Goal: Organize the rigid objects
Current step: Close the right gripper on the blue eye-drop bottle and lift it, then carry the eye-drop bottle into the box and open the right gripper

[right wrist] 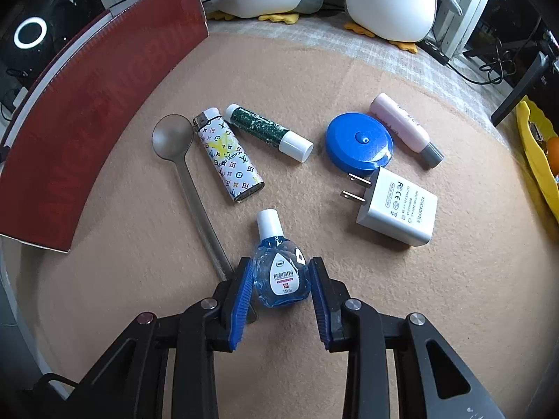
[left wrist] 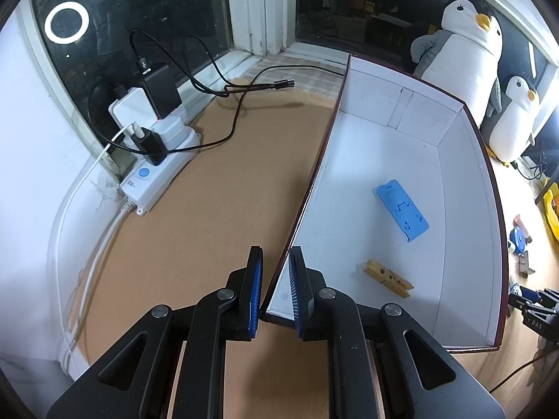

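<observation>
My left gripper is shut on the near left wall of a white-lined box, one pad on each side of it. Inside the box lie a blue plastic holder and a wooden clothespin. My right gripper points down at the mat, its blue pads against both sides of a small blue eye-drop bottle that lies flat. Beyond it lie a spoon, a patterned lighter, a green tube, a blue round case, a pink tube and a white charger.
The box's red outer wall rises left of the items. A power strip with chargers and a loose black cable sit by the window. Plush penguins stand behind the box. A yellow tray lies at the far right.
</observation>
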Demonstrator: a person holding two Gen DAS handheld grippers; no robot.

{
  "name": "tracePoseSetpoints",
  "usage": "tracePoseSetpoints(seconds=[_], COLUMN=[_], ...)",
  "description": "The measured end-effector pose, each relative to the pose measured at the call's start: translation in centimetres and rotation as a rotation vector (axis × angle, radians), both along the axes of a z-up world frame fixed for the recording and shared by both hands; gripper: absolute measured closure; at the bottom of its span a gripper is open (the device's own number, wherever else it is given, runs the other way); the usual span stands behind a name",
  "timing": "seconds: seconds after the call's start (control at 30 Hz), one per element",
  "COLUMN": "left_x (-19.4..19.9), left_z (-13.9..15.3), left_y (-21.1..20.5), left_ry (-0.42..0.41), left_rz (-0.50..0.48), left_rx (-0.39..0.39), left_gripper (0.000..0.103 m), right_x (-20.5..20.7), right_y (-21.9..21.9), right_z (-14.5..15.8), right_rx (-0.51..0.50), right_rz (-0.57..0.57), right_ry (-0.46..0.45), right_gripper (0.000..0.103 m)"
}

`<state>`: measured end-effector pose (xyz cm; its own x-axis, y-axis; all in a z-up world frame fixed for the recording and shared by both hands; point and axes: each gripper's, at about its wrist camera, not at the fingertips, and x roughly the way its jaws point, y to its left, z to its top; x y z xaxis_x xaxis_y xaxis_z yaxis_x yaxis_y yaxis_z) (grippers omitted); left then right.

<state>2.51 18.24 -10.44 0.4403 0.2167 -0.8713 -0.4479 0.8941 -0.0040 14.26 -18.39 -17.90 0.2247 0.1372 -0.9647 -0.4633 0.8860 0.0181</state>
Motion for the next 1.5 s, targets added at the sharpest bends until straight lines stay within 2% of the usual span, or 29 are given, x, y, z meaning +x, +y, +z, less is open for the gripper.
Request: tracePoseSetpoints(seconds=[0.37,0.8,1.2,1.5], left_x=[-0.2,-0.2,0.5,1.0], left_z=[0.0,0.0,-0.5,-1.0], left_y=[0.0,0.0,0.1,0.5], left_ry=[-0.004,-0.01,-0.01,-0.011], left_rz=[0.001,-0.001,-0.006,-0.014], left_rx=[0.001,-0.005,-0.019,-0.031], left_gripper=[0.089,0.089,0.089,0.089], right_x=[-0.6,-1.0,-2.8,-4.1], right_y=[-1.0,-1.0,4.1,9.5], right_z=[0.7,4.0,9.2,11.3], right_rx=[0.03,0.085,0.176,0.226], right_rz=[-0.038,-0.055,0.054,0.172], right_ry=[-0.02,-0.081,-0.153,-0.167], right_gripper=[0.074,0.074,0.074,0.074])
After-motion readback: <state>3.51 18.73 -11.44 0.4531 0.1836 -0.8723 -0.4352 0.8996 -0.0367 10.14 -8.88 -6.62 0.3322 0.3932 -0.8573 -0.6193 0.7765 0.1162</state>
